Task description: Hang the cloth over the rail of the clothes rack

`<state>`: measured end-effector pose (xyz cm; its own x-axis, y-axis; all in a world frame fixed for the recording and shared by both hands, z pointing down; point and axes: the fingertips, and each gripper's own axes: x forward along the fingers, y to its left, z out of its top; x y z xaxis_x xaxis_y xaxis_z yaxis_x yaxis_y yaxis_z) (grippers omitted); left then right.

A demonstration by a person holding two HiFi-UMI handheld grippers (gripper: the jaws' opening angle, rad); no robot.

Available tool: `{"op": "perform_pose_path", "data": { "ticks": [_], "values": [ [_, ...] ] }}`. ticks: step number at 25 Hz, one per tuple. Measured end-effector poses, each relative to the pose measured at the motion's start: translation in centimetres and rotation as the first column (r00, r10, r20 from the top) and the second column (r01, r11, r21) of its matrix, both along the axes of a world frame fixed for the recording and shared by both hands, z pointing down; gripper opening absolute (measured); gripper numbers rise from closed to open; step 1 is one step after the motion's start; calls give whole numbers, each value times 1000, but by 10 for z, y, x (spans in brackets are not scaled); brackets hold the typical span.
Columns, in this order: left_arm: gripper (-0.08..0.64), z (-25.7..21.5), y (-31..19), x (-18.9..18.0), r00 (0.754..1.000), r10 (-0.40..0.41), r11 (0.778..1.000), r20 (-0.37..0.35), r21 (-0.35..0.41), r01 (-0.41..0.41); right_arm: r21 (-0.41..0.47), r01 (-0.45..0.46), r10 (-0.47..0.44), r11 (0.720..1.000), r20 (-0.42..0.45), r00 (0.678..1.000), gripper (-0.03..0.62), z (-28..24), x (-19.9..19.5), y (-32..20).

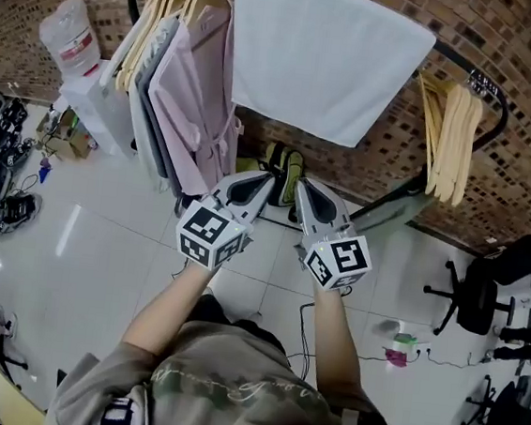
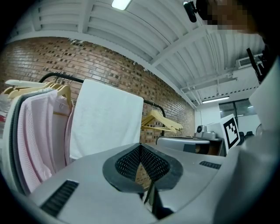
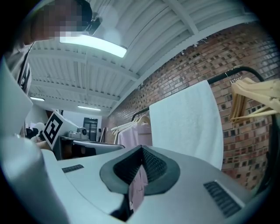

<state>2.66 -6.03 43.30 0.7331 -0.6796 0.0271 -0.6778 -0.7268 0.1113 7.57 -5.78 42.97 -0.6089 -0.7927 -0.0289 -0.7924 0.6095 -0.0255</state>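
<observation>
Closest to the camera are the person's forearms (image 1: 166, 305), which hold the left gripper (image 1: 265, 180) and the right gripper (image 1: 302, 186) side by side, both pointing toward the clothes rack. On each gripper the fingers are clenched together, with nothing between them. The white cloth (image 1: 324, 57) hangs draped over the rail (image 1: 452, 57), apart from both grippers, between pink garments (image 1: 197, 105) on its left and bare wooden hangers (image 1: 452, 142) on its right.
</observation>
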Motion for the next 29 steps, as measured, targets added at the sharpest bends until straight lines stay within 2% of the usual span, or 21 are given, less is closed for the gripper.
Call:
{"op": "perform_pose_path", "data": {
  "ticks": [3, 5, 12, 23, 29],
  "values": [
    [6, 0, 3, 4, 1000, 1, 1000, 1, 11, -1, -31, -8, 10, 999, 63, 998, 9, 2, 6, 6],
    [7, -1, 2, 1, 1000, 2, 1000, 6, 20, -2, -18, -29, 30, 999, 86, 996, 9, -3, 7, 6],
    [8, -3, -1, -11, 1000, -27, 999, -3, 38, 27, -18, -79, 79, 997, 9, 997, 9, -7, -12, 2],
    [7, 7, -4, -38, 998, -42, 999, -46, 23, 44, -24, -39, 38, 999, -12, 999, 9, -9, -43, -2],
    [8, 13, -3, -35, 999, -28, 1000, -44, 12, 29, -38, -31, 31, 999, -7, 999, 9, -1, -49, -2]
  ]
}}
